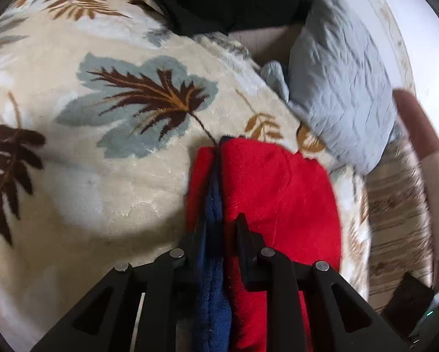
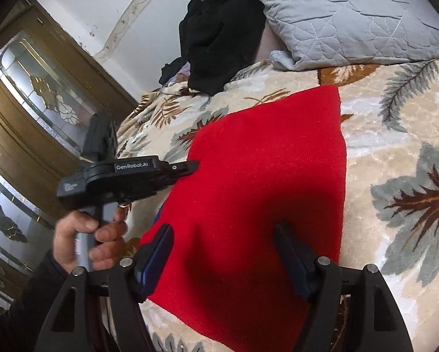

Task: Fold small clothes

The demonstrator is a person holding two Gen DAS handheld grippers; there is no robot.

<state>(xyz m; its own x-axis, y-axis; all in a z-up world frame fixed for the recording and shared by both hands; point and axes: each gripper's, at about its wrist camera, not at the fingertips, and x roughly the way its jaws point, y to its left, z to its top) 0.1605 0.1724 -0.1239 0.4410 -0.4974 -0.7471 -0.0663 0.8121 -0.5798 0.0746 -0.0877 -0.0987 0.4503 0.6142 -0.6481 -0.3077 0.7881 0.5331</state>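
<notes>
Leaf-print blanket (image 2: 395, 135), grey pillow (image 2: 351, 14) (quilted); glass-panelled door (image 2: 28, 94)

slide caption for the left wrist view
Left gripper pinching the edge of a red cloth on a leaf-patterned blanket.

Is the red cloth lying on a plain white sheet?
No, the red cloth lies on a cream blanket patterned with brown and grey leaves.

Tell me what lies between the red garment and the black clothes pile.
In the right wrist view, only bare leaf-patterned blanket separates the red garment from the black clothes pile; nothing else lies there.
</notes>
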